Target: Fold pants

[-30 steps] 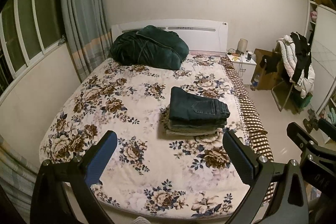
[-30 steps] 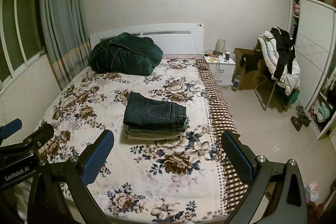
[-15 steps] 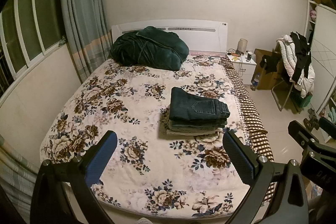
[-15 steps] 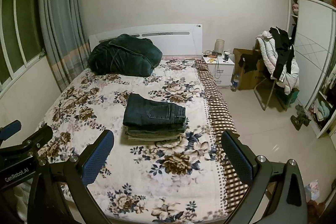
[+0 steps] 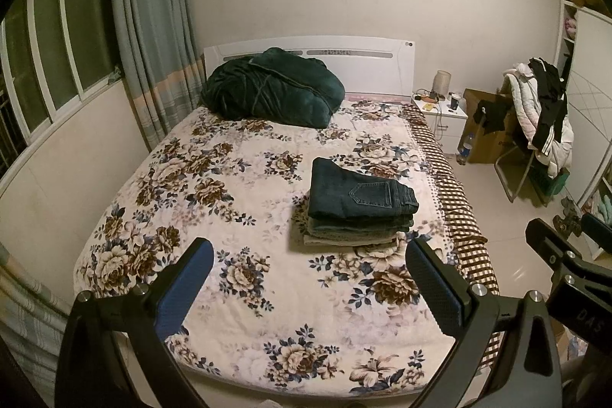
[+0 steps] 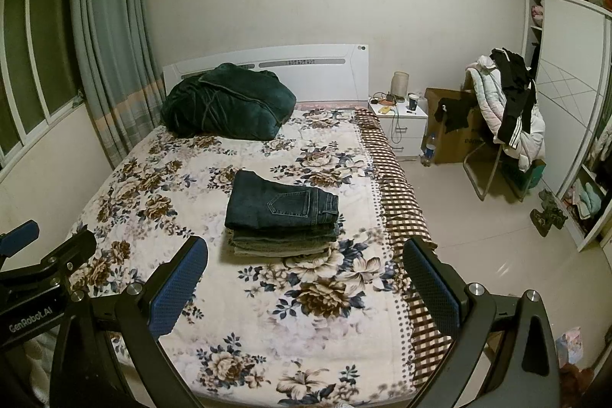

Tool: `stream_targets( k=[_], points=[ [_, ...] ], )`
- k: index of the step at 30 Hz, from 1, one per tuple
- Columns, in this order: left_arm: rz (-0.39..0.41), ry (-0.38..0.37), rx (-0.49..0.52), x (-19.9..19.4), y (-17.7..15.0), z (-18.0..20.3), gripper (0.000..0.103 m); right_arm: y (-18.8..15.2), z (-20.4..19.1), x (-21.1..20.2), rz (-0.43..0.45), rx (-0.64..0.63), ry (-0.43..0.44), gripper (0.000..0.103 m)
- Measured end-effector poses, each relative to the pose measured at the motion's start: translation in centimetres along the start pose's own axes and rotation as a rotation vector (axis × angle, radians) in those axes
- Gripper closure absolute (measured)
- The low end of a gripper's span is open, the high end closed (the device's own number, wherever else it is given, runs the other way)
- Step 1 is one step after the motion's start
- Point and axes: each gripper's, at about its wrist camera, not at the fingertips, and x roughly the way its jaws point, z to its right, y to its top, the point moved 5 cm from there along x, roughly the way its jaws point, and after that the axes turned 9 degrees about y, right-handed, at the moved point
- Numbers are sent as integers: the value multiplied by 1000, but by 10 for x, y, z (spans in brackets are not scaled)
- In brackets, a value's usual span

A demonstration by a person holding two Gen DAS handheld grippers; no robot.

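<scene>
A neat stack of folded pants, dark blue jeans on top, lies on the flowered bedspread toward the bed's right side; it also shows in the right wrist view. My left gripper is open and empty, held above the foot of the bed, well short of the stack. My right gripper is open and empty too, beside the left one. The right gripper's body shows at the right edge of the left wrist view; the left gripper's body shows at the left edge of the right wrist view.
A dark green bundled blanket lies by the white headboard. A window and curtains are on the left. A nightstand, a cardboard box, a chair piled with clothes and a wardrobe stand on the right, across tiled floor.
Both grippers have drifted slightly back and up from the bed; the view shifts a little. The stack has not moved.
</scene>
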Motion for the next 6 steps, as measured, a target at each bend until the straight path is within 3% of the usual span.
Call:
stream_targets(
  k=[6],
  points=[
    [11,-7,-11,-4,-3,-5,0,0,0,-1,0,0,-2,0]
  ],
)
